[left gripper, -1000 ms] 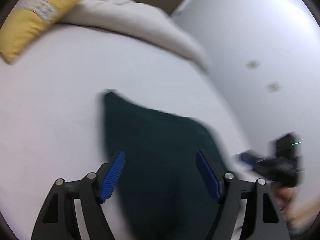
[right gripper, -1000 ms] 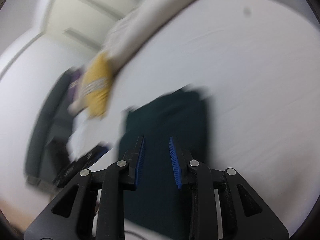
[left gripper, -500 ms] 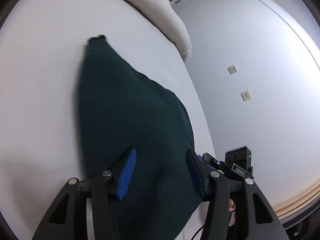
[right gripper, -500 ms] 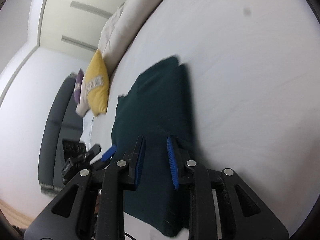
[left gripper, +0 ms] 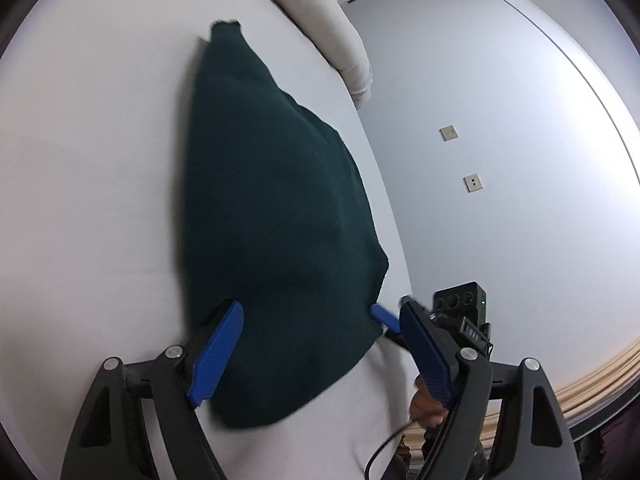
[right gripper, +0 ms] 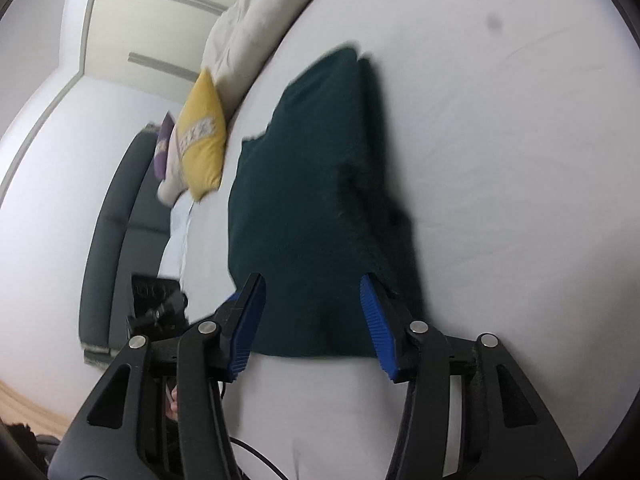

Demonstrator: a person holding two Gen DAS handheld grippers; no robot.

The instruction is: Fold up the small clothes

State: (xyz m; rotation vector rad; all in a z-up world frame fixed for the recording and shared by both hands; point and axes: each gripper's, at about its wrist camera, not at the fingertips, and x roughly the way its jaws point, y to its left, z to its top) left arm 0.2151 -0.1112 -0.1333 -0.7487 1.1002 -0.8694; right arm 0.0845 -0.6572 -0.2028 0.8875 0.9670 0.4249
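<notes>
A dark green garment [left gripper: 276, 216] lies flat on the white bed [left gripper: 88, 200], folded into a long shape. My left gripper [left gripper: 320, 312] hovers over its near end, jaws opening wide, with cloth under the gap but no pad pressing on it. In the right wrist view the same garment [right gripper: 312, 208] stretches away from my right gripper [right gripper: 312, 284], whose jaws are also opening above the near hem. The other gripper's blue fingertip [left gripper: 384, 316] shows at the garment's right edge in the left wrist view.
A rolled white duvet [left gripper: 324, 12] lies along the far side of the bed. A yellow cushion [right gripper: 200, 148] and a purple one [right gripper: 162, 148] rest near a dark sofa [right gripper: 108, 220]. A pale wall with two sockets [left gripper: 472, 182] stands beyond the bed edge.
Both grippers came down and closer to the garment's near end. The left jaws narrowed, then spread wide; the right jaws went from nearly shut to clearly apart.
</notes>
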